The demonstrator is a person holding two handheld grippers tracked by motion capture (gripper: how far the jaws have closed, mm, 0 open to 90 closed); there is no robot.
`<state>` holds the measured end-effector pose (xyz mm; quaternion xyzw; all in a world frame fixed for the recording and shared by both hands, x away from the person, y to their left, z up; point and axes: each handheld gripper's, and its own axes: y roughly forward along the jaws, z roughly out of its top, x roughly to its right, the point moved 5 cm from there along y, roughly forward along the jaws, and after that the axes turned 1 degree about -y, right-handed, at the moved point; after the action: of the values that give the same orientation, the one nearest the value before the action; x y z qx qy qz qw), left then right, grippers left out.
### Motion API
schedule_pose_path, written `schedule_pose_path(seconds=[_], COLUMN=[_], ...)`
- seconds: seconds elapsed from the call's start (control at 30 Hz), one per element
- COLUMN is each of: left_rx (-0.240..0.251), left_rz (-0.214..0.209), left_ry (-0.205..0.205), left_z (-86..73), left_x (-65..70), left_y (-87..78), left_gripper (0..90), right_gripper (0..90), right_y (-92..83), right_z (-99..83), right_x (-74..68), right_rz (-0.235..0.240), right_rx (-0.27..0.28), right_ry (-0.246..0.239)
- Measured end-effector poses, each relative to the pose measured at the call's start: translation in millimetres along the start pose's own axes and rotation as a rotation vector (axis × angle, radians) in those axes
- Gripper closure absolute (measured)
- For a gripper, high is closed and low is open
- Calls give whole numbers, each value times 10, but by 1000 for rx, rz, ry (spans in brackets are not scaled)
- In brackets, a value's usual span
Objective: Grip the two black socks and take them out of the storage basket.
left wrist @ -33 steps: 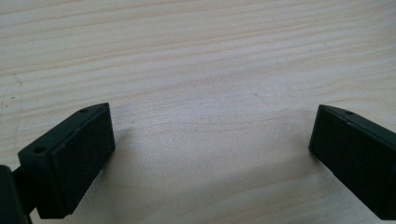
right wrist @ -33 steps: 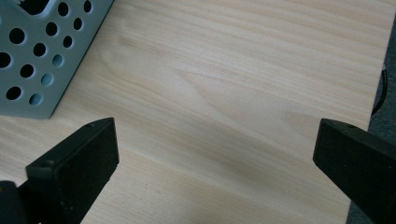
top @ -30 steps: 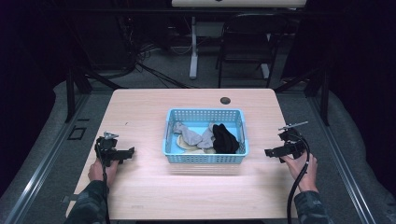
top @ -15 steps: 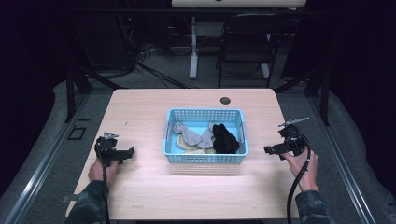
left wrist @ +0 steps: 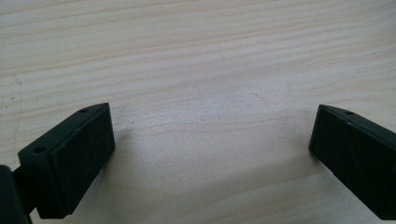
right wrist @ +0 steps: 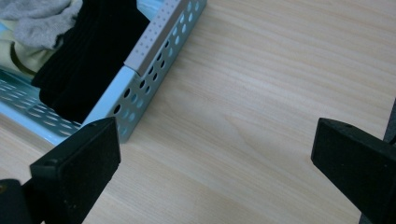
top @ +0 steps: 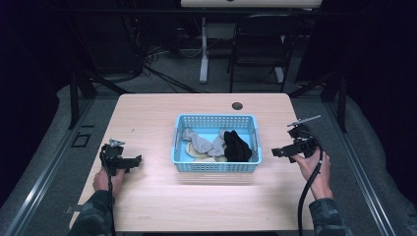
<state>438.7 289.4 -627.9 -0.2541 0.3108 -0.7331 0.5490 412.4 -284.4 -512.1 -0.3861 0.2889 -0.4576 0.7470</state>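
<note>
While both tongs gape empty, the blue basket (top: 216,166) lies lengthwise across the table (top: 147,118), rim upward.

Left claw (top: 132,160) low, jaws spread wide, empty; right claw (top: 278,152) raised, jaws wide, empty, both pointing inward.

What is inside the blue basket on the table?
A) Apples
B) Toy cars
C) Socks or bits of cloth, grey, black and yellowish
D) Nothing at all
C: the blue basket holds soft fabric pieces, a grey one, a black one and a pale yellowish one under them.
</note>
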Motion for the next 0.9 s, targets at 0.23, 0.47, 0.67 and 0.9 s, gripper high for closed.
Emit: schedule_pose_path(seconds=[0.23,0.47,0.67,0.9], left_rx=[0,-1,-1,-1], left_rz=[0,0,0,0], left_ry=[1,1,1,1], left_z=[0,0,-1,0], left_x=[0,-1,0,-1], left_y=[0,0,-1,0], left_gripper=[3,3,3,3], right_gripper=[18,49,62,82], right_y=[-73,-139,-142,-63], right_z=[181,382,550,726], right_x=[-83,-196,-312,-479], right_rz=[10,27,36,45], right_rx=[12,43,46,28], right_ry=[-26,-53,-79,-117])
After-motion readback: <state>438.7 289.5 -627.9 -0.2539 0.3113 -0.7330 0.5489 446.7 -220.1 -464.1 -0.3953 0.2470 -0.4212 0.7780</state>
